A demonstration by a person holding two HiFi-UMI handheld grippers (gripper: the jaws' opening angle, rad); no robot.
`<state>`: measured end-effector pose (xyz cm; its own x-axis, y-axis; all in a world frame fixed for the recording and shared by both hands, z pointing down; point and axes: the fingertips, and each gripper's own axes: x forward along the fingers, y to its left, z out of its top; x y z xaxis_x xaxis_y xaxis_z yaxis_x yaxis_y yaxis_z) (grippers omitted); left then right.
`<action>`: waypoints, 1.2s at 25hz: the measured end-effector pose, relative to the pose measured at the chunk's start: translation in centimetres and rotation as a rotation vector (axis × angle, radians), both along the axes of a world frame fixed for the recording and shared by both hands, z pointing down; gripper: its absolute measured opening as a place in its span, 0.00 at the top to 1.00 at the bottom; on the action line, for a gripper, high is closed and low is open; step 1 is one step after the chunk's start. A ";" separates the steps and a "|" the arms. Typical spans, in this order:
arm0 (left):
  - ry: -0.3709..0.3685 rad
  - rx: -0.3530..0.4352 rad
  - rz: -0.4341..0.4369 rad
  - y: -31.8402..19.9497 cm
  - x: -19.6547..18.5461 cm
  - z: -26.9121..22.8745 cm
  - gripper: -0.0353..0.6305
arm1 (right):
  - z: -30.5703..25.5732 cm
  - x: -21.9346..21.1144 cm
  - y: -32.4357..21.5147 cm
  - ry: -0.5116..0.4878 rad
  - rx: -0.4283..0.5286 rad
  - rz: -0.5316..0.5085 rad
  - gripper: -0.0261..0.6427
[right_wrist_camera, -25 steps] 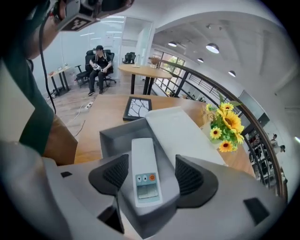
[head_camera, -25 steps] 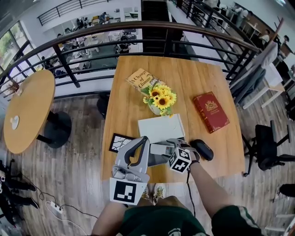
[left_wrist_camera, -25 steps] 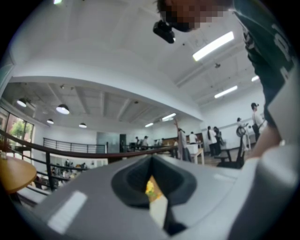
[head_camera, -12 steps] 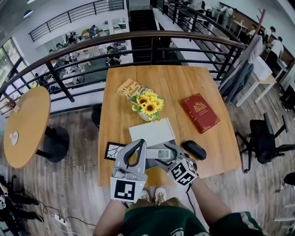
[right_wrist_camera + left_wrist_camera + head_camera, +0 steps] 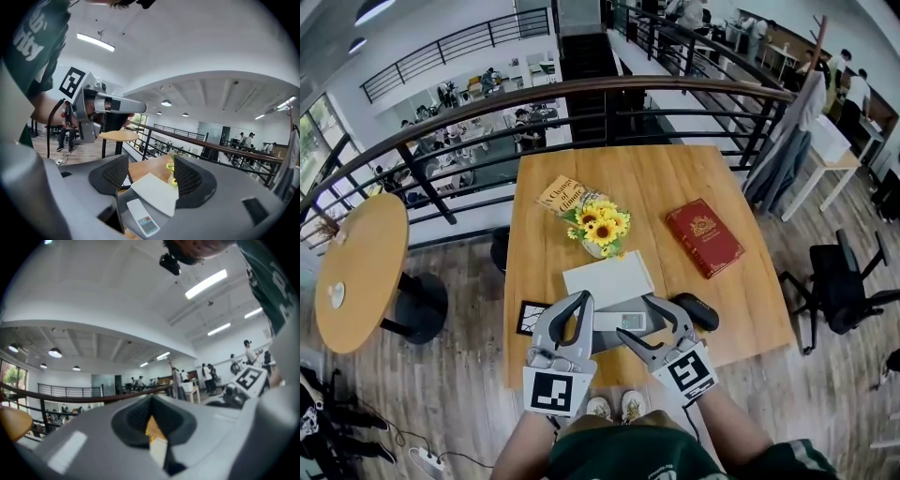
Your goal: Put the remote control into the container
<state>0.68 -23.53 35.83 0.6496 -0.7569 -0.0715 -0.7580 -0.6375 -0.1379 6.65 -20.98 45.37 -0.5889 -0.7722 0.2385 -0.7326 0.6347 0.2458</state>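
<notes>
The white remote control (image 5: pixel 622 322) with a small screen lies flat in a grey container (image 5: pixel 602 337) near the table's front edge. A white lid (image 5: pixel 607 278) lies just beyond it. My right gripper (image 5: pixel 639 321) is open just short of the container, with nothing between its fingers. In the right gripper view the remote (image 5: pixel 143 221) shows through the open right gripper (image 5: pixel 147 180), inside the container (image 5: pixel 123 206). My left gripper (image 5: pixel 578 302) hovers at the container's left side, and in its own view the left gripper (image 5: pixel 152 420) is shut and empty.
Beyond the lid stand a vase of sunflowers (image 5: pixel 598 228), a yellow book (image 5: pixel 562 194) and a red book (image 5: pixel 703 236). A black case (image 5: pixel 698 311) lies right of the container, a black-framed card (image 5: pixel 532 317) left of it. A railing (image 5: pixel 581 89) runs behind the table.
My right gripper has drawn back from over the container toward me, and the remote stays in the container. The left gripper has hardly moved.
</notes>
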 end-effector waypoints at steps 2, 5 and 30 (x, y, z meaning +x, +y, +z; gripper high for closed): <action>-0.004 0.004 0.002 0.2 0.1 -0.1 0.95 | -0.6 -0.1 0.5 0.004 0.014 -0.006 0.51; -0.009 0.013 0.006 0.4 0.1 -0.5 0.95 | -1.8 -0.4 1.1 -0.012 0.037 -0.035 0.51; -0.036 0.013 0.043 1.6 0.7 0.0 0.95 | -7.7 0.9 1.3 -0.228 0.163 0.024 0.93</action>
<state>1.35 -21.95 35.85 0.6836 -0.7277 -0.0568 -0.7245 -0.6671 -0.1732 7.50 -19.65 37.71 -0.5938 -0.8042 -0.0265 -0.7953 0.5817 0.1706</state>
